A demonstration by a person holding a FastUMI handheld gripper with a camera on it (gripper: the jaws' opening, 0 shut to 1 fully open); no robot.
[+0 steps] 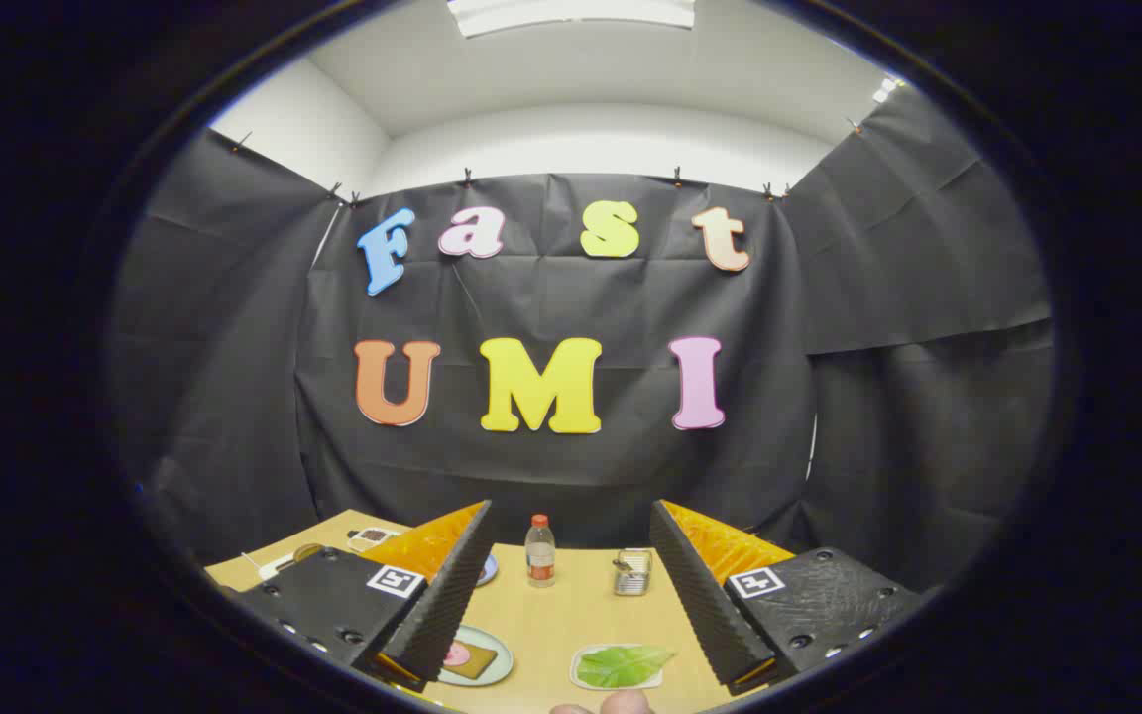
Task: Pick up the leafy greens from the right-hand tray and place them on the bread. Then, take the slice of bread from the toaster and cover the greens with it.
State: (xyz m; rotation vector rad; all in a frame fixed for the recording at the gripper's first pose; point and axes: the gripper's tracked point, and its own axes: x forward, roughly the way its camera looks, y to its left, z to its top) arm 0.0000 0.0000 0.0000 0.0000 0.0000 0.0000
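My gripper hangs above the wooden table, open, with nothing between its fingers. Below the gap, nearer the right finger, green leafy greens lie on a small white tray. Beside the left finger a round pale-green plate carries a slice of bread with a pink piece on it, partly hidden by that finger. Beyond the fingers, toward the right one, a metal toaster stands at the far side of the table; I cannot tell if bread sits in it.
A small plastic bottle with a red cap stands at the far table edge, between the fingers. A small dish peeks out behind the left finger. A white tray with dark pieces sits far left. Fingertips of a hand show below the greens.
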